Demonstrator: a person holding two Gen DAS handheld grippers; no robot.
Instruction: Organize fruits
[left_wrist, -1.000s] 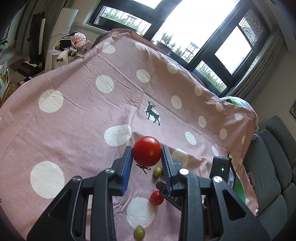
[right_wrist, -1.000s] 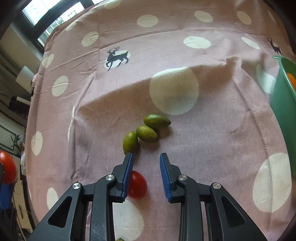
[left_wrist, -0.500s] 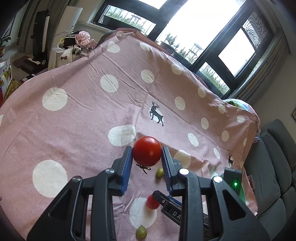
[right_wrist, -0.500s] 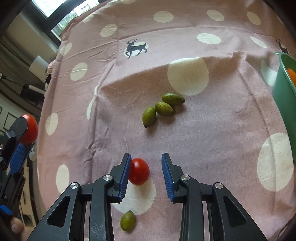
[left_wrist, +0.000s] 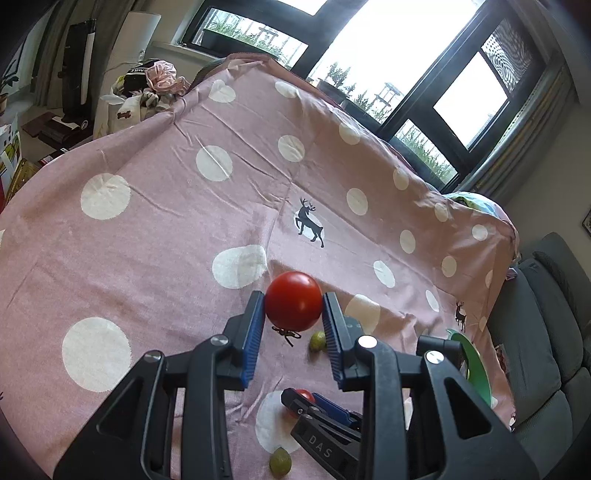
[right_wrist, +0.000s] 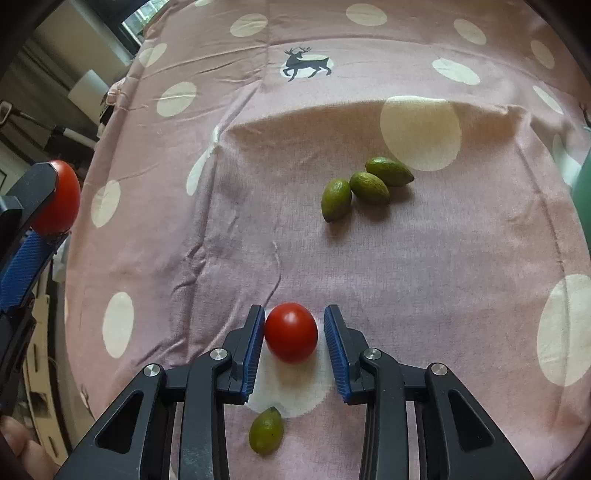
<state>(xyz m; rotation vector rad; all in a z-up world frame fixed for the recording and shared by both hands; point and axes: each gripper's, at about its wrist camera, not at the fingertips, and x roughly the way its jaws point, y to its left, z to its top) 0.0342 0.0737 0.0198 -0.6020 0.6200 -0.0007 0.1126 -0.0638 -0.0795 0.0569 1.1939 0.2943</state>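
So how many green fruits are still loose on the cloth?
4. Three lie clustered together beyond the right gripper, and one lies below it, near the white dot's edge. More may hide under the grippers.

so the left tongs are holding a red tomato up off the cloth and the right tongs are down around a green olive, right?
Not quite: the right tongs are down around a second red tomato, not a green olive; their jaws are closing on it. The right wrist view shows this, with the nearest green olive lying loose on the cloth just below. The left tongs do hold a red tomato off the cloth.
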